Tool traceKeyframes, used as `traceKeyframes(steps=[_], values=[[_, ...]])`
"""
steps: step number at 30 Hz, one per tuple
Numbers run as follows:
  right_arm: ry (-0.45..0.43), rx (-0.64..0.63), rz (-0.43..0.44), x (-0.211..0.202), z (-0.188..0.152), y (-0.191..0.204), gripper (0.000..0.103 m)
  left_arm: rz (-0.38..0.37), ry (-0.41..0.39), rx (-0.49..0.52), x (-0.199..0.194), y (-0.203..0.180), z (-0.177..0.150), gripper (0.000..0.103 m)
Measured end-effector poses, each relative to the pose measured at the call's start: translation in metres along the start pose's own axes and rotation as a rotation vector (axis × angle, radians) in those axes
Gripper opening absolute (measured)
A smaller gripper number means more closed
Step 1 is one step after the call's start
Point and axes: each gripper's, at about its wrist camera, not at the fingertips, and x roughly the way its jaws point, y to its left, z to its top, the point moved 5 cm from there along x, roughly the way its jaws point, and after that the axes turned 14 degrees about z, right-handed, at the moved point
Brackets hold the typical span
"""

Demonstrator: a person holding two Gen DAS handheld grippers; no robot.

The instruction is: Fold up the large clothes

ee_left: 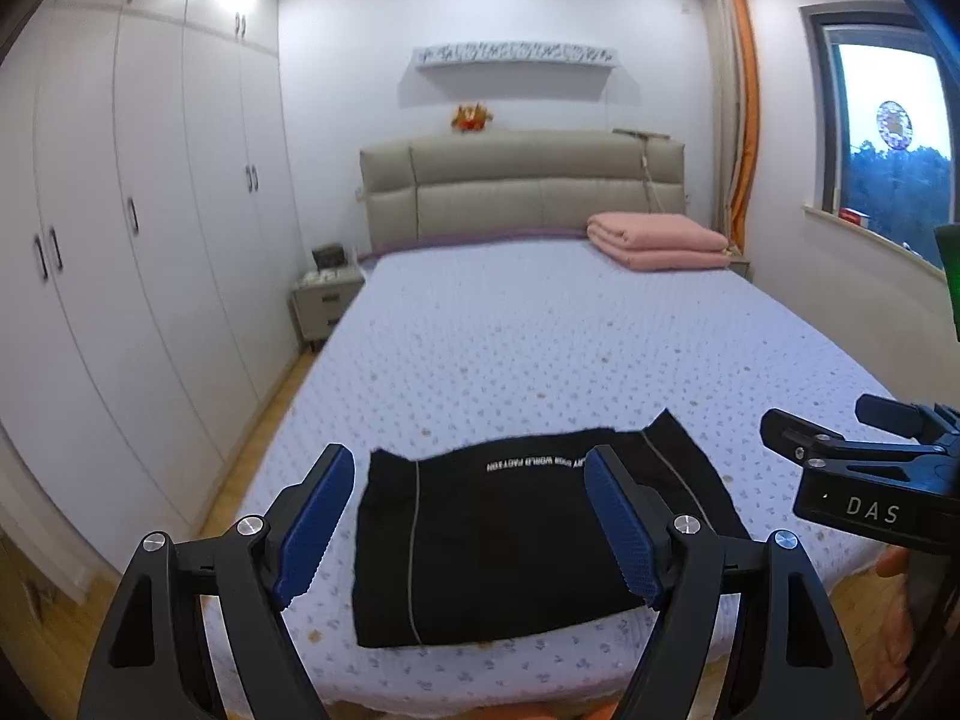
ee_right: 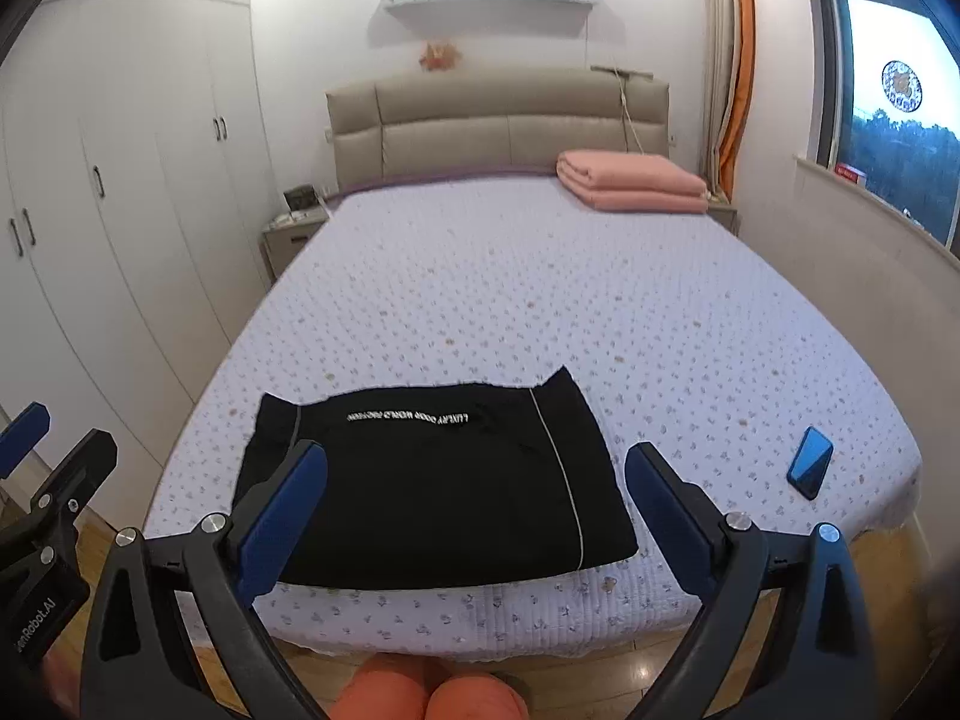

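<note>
A black folded garment [ee_right: 432, 480] is showing thin white piping and white lettering. The lilac quilted bedspread [ee_right: 540, 300] is wearing small floral sprigs. A salmon-pink folded blanket [ee_right: 630, 180] is glowing against the beige padded headboard [ee_right: 498, 120]. Blue ribbed pads [ee_left: 315, 525] are lining black grippers.

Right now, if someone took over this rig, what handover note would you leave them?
Left tongs: open, empty, held above the bed's foot.
Right tongs: open, empty, alongside.
Black garment: lies folded into a flat rectangle near the foot of the bed, printed lettering up.
Phone lies to its right; folded pink blanket by the headboard.
Done: the fold looks finished.
Left: perhaps tidying the upturned far corners.
</note>
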Motion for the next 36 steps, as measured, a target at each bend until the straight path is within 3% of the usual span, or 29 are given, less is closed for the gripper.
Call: traceKeyframes(steps=[4,7,17,36], values=[[0.055,0.024,-0.003,0.032,-0.003,-0.012,0.100,0.049,0.058,0.005,0.035,-0.005,-0.009,0.080],[0.075,0.026,-0.013,0.047,-0.003,-0.018,0.100,0.042,0.088,0.011,0.053,-0.011,-0.012,0.080],[0.107,0.035,-0.017,0.067,-0.006,-0.030,0.100,0.035,0.109,0.025,0.068,-0.022,-0.015,0.080],[0.080,-0.003,-0.016,0.036,-0.004,-0.013,0.100,0.019,0.042,0.023,0.030,-0.013,-0.003,0.080]])
